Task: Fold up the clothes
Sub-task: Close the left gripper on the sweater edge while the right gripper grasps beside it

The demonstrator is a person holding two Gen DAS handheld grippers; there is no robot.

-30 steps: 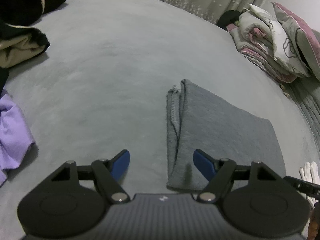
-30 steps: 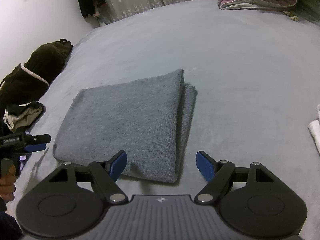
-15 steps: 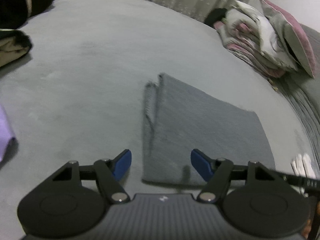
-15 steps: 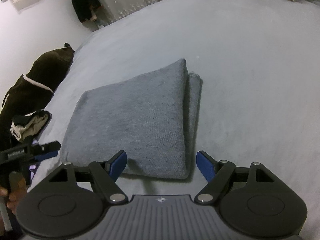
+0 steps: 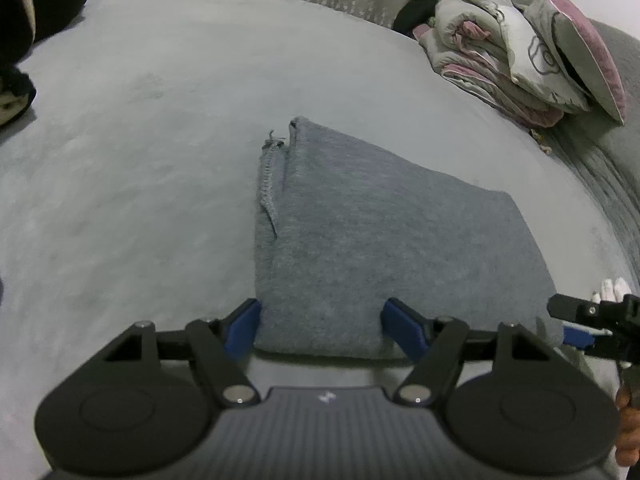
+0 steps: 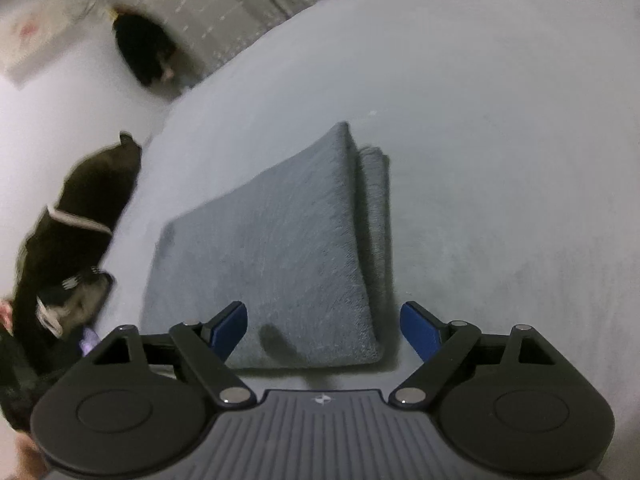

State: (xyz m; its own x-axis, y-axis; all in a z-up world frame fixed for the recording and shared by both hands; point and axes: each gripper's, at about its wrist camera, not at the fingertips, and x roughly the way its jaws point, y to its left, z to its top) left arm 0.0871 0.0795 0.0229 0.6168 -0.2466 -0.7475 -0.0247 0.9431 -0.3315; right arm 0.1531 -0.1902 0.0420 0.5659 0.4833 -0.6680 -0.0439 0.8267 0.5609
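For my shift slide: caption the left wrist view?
Left gripper, jaws open, straddles the near edge of a folded grey garment on the bed.

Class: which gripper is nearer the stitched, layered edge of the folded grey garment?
Left gripper: it straddles the near corner on the stitched edge side. The right gripper straddles the opposite, folded-side corner.

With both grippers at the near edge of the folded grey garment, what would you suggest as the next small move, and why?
Probably ease both forward and close on that near edge. The left gripper and right gripper both stand open, each straddling a near corner of the folded grey garment without pinching it. The left jaws have just been closing, the right opening.
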